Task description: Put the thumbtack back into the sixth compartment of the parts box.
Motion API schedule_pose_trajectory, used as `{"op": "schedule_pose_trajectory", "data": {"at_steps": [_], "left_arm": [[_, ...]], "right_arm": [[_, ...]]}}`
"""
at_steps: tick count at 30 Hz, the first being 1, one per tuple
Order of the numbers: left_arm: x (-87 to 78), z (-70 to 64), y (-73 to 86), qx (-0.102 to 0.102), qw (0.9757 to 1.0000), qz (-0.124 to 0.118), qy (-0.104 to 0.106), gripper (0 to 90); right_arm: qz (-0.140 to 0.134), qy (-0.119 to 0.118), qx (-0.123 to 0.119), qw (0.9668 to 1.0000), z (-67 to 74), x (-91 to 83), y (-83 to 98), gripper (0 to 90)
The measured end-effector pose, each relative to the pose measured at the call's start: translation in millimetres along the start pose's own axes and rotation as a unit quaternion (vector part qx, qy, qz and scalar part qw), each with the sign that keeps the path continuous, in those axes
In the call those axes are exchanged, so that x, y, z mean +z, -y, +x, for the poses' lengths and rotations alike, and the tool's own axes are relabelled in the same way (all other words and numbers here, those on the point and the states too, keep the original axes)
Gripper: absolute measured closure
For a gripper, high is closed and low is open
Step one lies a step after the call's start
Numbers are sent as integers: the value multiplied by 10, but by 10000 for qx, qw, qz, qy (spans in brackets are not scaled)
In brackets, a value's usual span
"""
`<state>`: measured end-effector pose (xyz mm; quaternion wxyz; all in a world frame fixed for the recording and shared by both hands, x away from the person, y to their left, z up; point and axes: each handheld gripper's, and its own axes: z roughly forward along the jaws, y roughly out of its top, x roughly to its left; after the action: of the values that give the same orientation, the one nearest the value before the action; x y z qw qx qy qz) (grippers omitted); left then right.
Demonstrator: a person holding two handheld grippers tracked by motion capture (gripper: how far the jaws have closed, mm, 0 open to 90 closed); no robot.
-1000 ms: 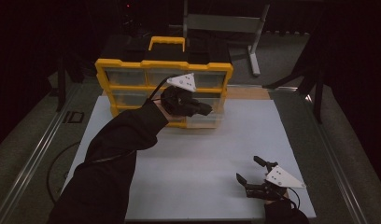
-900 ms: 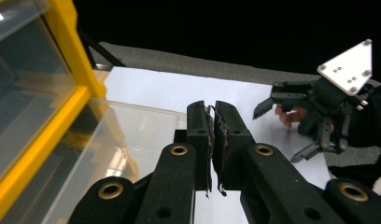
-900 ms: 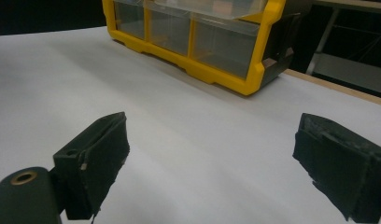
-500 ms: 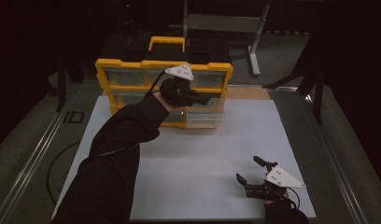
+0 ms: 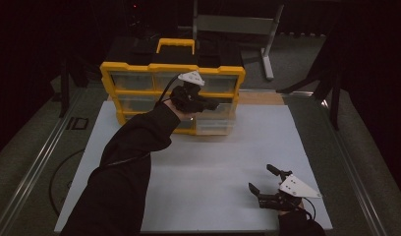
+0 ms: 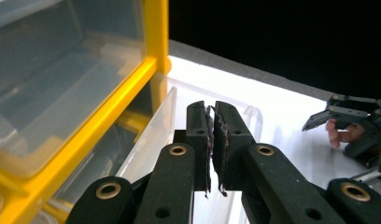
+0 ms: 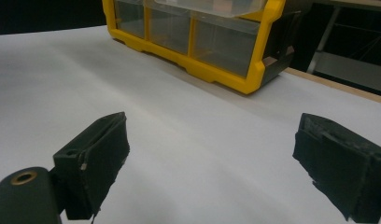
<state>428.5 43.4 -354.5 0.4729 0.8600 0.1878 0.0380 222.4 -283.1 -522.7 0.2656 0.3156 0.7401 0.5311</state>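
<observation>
The drawer (image 5: 215, 118), clear plastic, sticks out of the yellow organizer (image 5: 139, 69) at the table's far edge. My left gripper (image 5: 213, 104) hangs over it, jaws clenched on nothing. My right gripper (image 5: 262, 179) rests near the table's near right corner, jaws spread wide, empty.

A long black sleeve (image 5: 125, 167) covers the person's left arm down to the wrist. The left gripper (image 6: 211, 122) is matte black plastic, with two flat fingers (image 6: 196, 135) faced in frayed dark padding and brass-coloured rivets at the linkage joints. A pale grey three-cornered plate (image 5: 191, 77) tops it, and a thin black cable trails back. The right gripper (image 5: 264, 180) looks the same build, with its own grey plate (image 5: 297, 187) and what seems a dark cuff behind.
</observation>
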Motion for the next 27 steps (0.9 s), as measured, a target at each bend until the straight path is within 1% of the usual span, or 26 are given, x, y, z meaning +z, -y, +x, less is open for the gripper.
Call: {"op": "schedule_pose_trajectory", "data": {"at_steps": [1,2,3,5,6,9,10,11,15,17,19,20,21,23,24,25,26,27], "left_arm": [[11,3,13,-48,10000,29,-20,811],[19,4,22,-90,9999,39,-88,745],[20,13,30,-126,9999,46,-91,701],[12,17,38,-134,9998,40,-135,682],[6,18,39,-138,9998,33,-157,654],[-19,17,46,-145,9998,6,-115,519],[-24,12,51,-157,9998,8,-76,519],[-25,5,56,-127,9999,25,-112,496],[-49,-23,79,-125,9999,-16,-89,427],[-59,-33,86,-156,9998,-18,-119,398],[-69,-34,92,-169,9998,-26,-112,346],[-102,-38,110,-217,9997,-54,-129,346],[-116,-36,121,-242,9996,-45,-119,280],[-151,-33,147,-270,9995,-60,-174,207],[-172,-24,163,-298,9995,-68,-125,174],[-193,-15,182,-265,9996,-63,-17,122],[-217,-17,202,-227,9997,-118,-25,73],[-243,-19,220,-262,9995,-179,-51,66]], "right_arm": [[-2,-1,-4,10000,1,0,0,99],[-12,0,-28,10000,-1,0,-1,99],[-9,5,-14,10000,4,-1,-3,99],[-5,3,-26,10000,1,0,-2,99],[1,-2,-21,10000,1,0,-1,99],[-10,4,-24,10000,1,-1,-2,99],[-10,4,-24,10000,1,-1,-2,99],[-10,6,-23,10000,0,-1,-2,99],[-13,7,-17,10000,2,-2,-3,99],[-13,6,-16,10000,2,-2,-3,99],[-12,7,-18,10000,2,-2,-3,99],[-11,7,-17,10000,1,-3,-3,99],[-13,12,-16,10000,0,-5,-4,99],[-12,13,-15,10000,-1,-5,-4,99],[-11,17,-14,10000,0,-4,-4,99],[-12,16,-17,10000,1,-3,-4,99],[-11,12,-14,10000,2,-3,-4,99],[-6,20,-16,10000,4,-2,-4,99]]}}
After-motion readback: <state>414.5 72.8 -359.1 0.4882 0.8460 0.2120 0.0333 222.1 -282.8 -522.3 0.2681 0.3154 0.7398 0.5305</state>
